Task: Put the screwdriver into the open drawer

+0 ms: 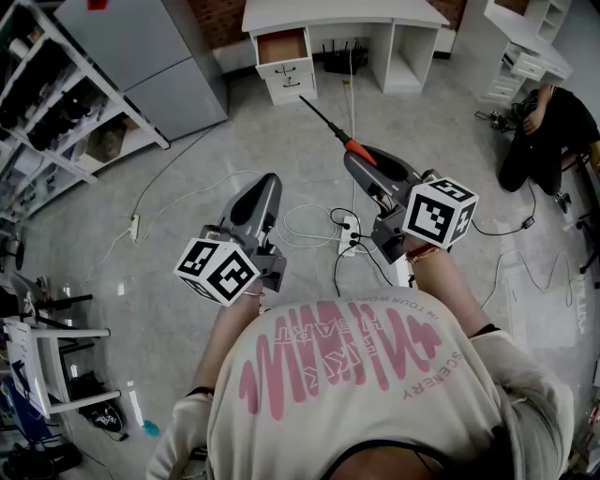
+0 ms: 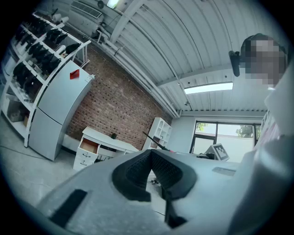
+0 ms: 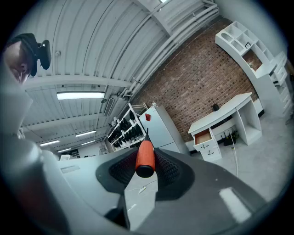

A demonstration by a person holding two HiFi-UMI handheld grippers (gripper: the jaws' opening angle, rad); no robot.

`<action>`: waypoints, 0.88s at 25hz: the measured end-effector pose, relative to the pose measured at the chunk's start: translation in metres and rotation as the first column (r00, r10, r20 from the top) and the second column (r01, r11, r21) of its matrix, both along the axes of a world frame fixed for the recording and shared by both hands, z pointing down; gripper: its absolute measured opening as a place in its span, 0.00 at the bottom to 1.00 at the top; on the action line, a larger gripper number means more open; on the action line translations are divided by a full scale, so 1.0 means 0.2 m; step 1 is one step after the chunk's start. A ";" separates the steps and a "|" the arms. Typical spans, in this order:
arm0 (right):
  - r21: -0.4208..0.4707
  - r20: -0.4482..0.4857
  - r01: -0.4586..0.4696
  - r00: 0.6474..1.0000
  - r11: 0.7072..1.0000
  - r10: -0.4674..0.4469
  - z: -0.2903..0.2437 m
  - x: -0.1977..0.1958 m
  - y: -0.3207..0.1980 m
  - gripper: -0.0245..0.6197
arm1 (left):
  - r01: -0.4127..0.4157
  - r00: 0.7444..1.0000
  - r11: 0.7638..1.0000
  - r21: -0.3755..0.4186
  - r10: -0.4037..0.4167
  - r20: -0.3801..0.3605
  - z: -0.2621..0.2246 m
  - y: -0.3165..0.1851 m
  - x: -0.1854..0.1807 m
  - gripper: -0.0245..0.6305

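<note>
Tabletop [image 1: 342, 13]: white, at the far wall, well apart from both grippers.
Drawer [image 1: 282, 46]: open, under the tabletop's left end, ahead and slightly left of the screwdriver tip.
Right gripper [image 1: 356, 161]: level, fingers pinching the orange handle.
Left gripper [image 1: 269, 180]: fingers pressed together, nothing between them.
Screwdriver [image 1: 334, 127]: held in the air, its long axis running on from the right fingers and the shaft aimed toward the drawer. A forward carry looks needed.
</note>
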State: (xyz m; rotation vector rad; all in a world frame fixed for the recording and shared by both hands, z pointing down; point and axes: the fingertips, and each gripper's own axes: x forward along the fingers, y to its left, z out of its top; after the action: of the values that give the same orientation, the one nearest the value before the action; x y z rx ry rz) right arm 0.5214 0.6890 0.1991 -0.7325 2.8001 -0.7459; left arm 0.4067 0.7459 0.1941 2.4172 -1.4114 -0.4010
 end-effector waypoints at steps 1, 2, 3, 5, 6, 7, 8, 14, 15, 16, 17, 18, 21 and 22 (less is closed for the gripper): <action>0.002 0.000 0.001 1.000 1.000 -0.001 0.00 0.00 0.00 0.23 | 0.000 1.000 1.000 0.001 0.000 -0.001 0.00 0.00 0.00 0.04; 0.003 0.000 0.002 1.000 1.000 -0.002 0.00 0.00 0.00 0.23 | 0.000 1.000 1.000 0.002 0.000 -0.001 0.00 0.00 0.00 0.04; 0.004 -0.001 0.002 1.000 1.000 -0.002 0.00 0.00 0.01 0.23 | 0.000 1.000 1.000 0.002 0.000 -0.001 0.01 0.00 0.00 0.04; 0.005 -0.002 0.001 1.000 1.000 -0.001 0.01 -0.01 0.01 0.23 | -0.001 1.000 1.000 0.002 0.001 -0.002 0.02 0.01 -0.01 0.04; 0.005 -0.003 0.000 1.000 1.000 0.000 0.01 -0.01 0.01 0.23 | -0.001 1.000 1.000 0.001 0.001 -0.002 0.02 0.01 -0.01 0.04; 0.003 -0.004 -0.002 1.000 1.000 0.002 0.02 -0.01 0.01 0.23 | -0.001 1.000 1.000 0.000 0.001 -0.002 0.02 0.01 -0.01 0.04; 0.000 -0.006 -0.002 1.000 1.000 0.002 0.02 0.00 0.01 0.23 | 0.000 1.000 1.000 -0.002 0.000 -0.001 0.03 0.01 -0.01 0.04; -0.014 -0.045 0.003 0.999 1.000 -0.004 0.09 -0.02 0.01 0.23 | 0.022 1.000 1.000 -0.018 -0.021 0.015 0.08 0.02 -0.04 0.04; -0.023 -0.043 0.001 0.999 1.000 -0.002 0.10 -0.03 0.00 0.23 | 0.022 1.000 0.999 -0.026 -0.022 0.019 0.10 0.02 -0.06 0.04; -0.035 -0.038 0.000 0.999 0.999 -0.001 0.12 -0.05 -0.01 0.23 | 0.023 0.999 0.999 -0.037 -0.022 0.024 0.11 0.02 -0.08 0.04; -0.049 -0.034 -0.002 0.999 0.999 0.000 0.14 -0.07 -0.02 0.23 | 0.026 0.999 0.999 -0.045 -0.025 0.031 0.13 0.02 -0.11 0.04; -0.060 -0.034 -0.002 0.999 0.998 0.000 0.15 -0.10 -0.03 0.23 | 0.032 0.999 0.998 -0.049 -0.030 0.037 0.14 0.02 -0.15 0.04; -0.074 -0.051 -0.008 0.999 0.997 0.004 0.18 -0.20 -0.06 0.23 | 0.044 0.999 0.998 -0.043 -0.043 0.031 0.15 -0.02 -0.29 0.04; -0.075 -0.057 -0.013 0.998 0.997 0.009 0.18 -0.25 -0.08 0.23 | 0.041 0.999 0.998 -0.044 -0.040 0.022 0.15 -0.04 -0.34 0.04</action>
State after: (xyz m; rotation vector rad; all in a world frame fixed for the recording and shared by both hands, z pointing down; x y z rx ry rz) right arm 0.4722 0.6722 0.2358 -0.7934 2.8293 -0.8461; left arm 0.3392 0.7379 0.2247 2.3674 -1.4646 -0.3505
